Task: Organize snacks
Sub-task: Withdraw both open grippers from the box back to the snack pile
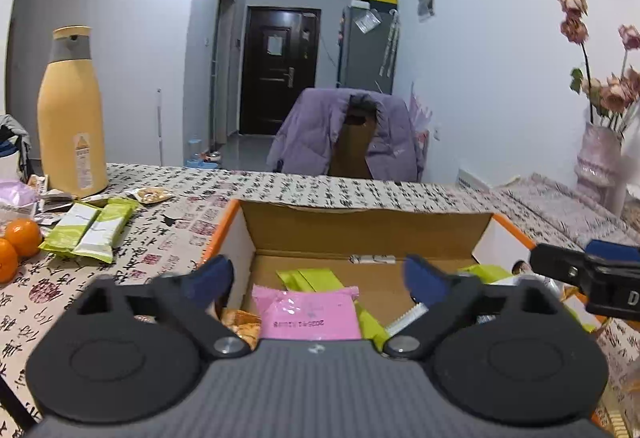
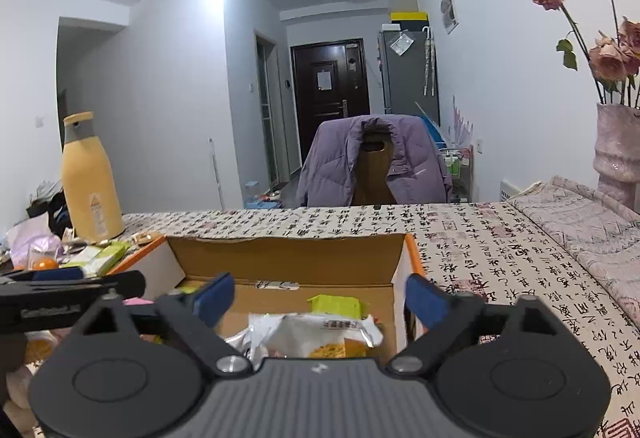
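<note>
One box on the table, open top. Inside: one pink packet near the front wall, left gripper spread wide above it, pinching nothing. One white packet under the right gripper, also released. Two green packets and two oranges by the table's left edge. One bottle behind. Far edge bare.
</note>
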